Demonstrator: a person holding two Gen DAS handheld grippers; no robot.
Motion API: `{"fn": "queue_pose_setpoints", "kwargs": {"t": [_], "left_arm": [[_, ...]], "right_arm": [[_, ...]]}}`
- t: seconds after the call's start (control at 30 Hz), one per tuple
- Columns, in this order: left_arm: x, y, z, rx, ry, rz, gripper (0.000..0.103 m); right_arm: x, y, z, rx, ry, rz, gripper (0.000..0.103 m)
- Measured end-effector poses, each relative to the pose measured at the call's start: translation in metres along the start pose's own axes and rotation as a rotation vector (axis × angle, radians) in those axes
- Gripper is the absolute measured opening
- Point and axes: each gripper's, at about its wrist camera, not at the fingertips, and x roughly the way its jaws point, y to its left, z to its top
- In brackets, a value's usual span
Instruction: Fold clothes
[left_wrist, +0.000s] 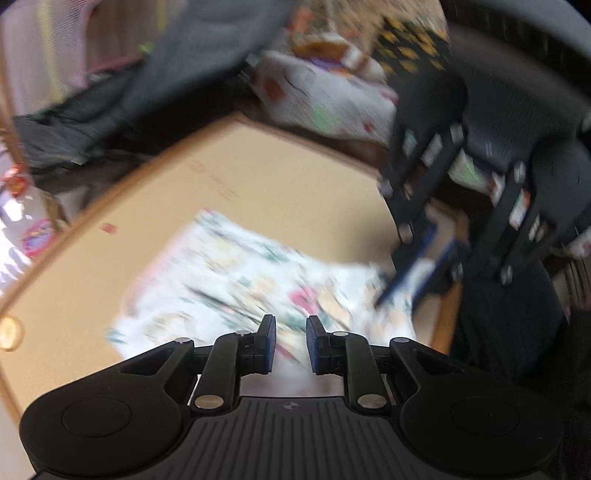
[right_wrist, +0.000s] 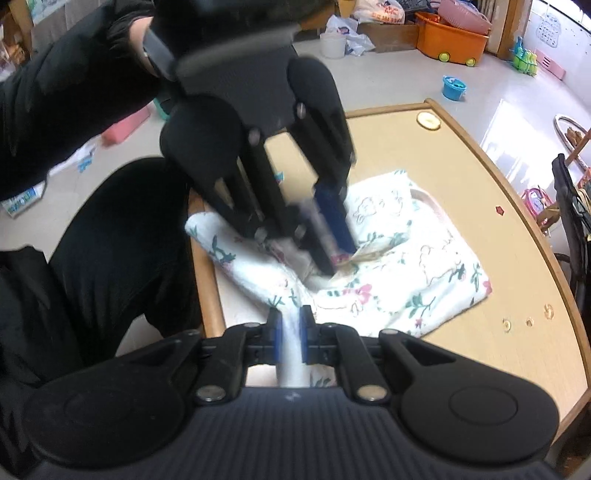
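Floral white cotton garment (right_wrist: 402, 266) lies rumpled on the pale wooden table with the raised rim (right_wrist: 524, 280), near the edge closest to the person, whose black-clad knee sits just beside that edge. Most of the cloth is spread flat toward the middle of the table; one narrow part — a sleeve or leg, I cannot tell which — runs off toward the near edge and is gathered into a strip.

That strip passes between the blue pads of the right gripper (right_wrist: 290, 334), whose jaws are pressed nearly together, pinching the fabric. The left gripper (left_wrist: 290, 343) comes down on the middle of the garment; its jaws stand a little apart, and white cloth shows between and below them, but the left view is too blurred to say whether the pads bite on it.

To do this fold well, I judge the right hand should keep its pinch firm and carry the strip across over the flat body in one smooth arc, low enough that it does not drag the rest. The left should anchor or lift its own point evenly, so the fold line stays straight rather than twisting.
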Motion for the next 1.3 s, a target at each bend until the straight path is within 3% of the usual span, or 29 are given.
{"fn": "queue_pose_setpoints", "kwargs": {"t": [0.23,0.47,0.6,0.73,1.07,1.3], "left_arm": [[-0.05,0.0,0.005,0.039,-0.094,0.063,0.022],[-0.075,-0.029,-0.011,0.129,-0.075,0.058,0.022],[-0.074,-0.044,-0.016,0.192,-0.041,0.054,0.022],[-0.062,-0.051,-0.018,0.231,0.021,0.113,0.022],[-0.03,-0.02,-0.028,0.104,0.065,0.181,0.022],[-0.019,-0.018,-0.028,0.112,0.07,0.21,0.022]], "right_arm": [[0.004,-0.018,0.007,0.051,0.005,-0.02,0.009],[0.013,-0.034,0.011,0.11,0.007,-0.063,0.01],[0.021,-0.042,0.014,0.119,0.004,-0.089,0.011],[0.024,-0.044,0.016,0.114,0.004,-0.106,0.011],[0.015,-0.041,0.015,0.077,-0.038,-0.164,0.014],[0.0,-0.048,0.009,0.084,-0.048,-0.196,0.015]]}}
